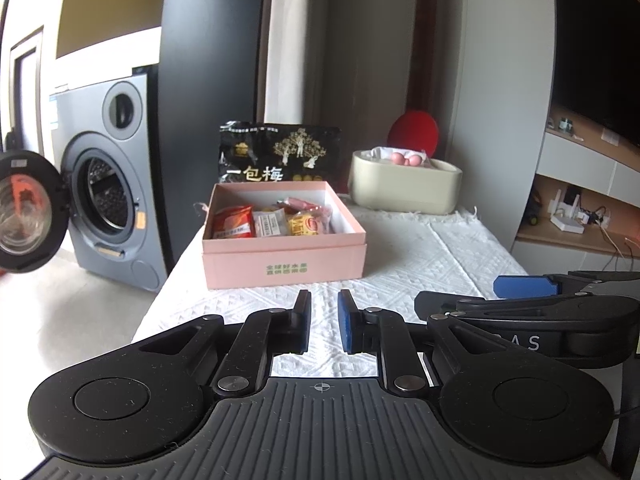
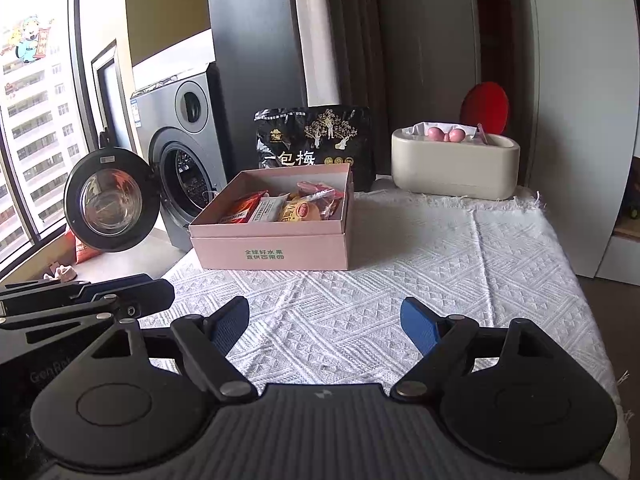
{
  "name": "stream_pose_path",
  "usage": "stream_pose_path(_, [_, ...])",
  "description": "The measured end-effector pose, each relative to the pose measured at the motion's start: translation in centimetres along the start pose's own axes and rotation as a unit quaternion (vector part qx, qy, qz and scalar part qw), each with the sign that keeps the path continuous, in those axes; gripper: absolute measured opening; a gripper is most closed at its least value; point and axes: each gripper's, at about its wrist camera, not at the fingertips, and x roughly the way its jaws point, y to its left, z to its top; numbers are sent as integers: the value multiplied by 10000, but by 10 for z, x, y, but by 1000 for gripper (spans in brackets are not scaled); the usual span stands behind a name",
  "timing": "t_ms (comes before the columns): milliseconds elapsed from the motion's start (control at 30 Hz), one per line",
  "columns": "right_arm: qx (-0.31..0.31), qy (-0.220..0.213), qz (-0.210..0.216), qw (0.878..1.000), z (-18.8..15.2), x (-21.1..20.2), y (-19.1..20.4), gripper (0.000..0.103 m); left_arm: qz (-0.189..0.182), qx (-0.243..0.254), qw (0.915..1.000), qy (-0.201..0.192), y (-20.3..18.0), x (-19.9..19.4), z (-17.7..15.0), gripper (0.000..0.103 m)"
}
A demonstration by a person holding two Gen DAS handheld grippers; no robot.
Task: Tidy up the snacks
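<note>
A pink box stands on the white-clothed table, holding several wrapped snacks. A black snack bag stands upright behind it. My left gripper hovers near the table's front edge, short of the box, its jaws a narrow gap apart and empty. My right gripper is open and empty over the cloth, to the right of the left gripper; it also shows in the left wrist view.
A cream tub with pink items sits at the table's back right, a red disc behind it. A washing machine with its door open stands on the floor to the left. Shelves are at right.
</note>
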Motion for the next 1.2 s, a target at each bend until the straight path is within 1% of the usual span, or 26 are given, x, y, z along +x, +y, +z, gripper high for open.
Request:
stream_pose_path(400, [11, 96, 1, 10000, -2, 3, 0, 83, 17, 49, 9999, 92, -2, 1, -1, 18])
stream_pose_path(1200, [24, 55, 2, 10000, -3, 0, 0, 84, -45, 87, 9999, 102, -4, -2, -1, 18])
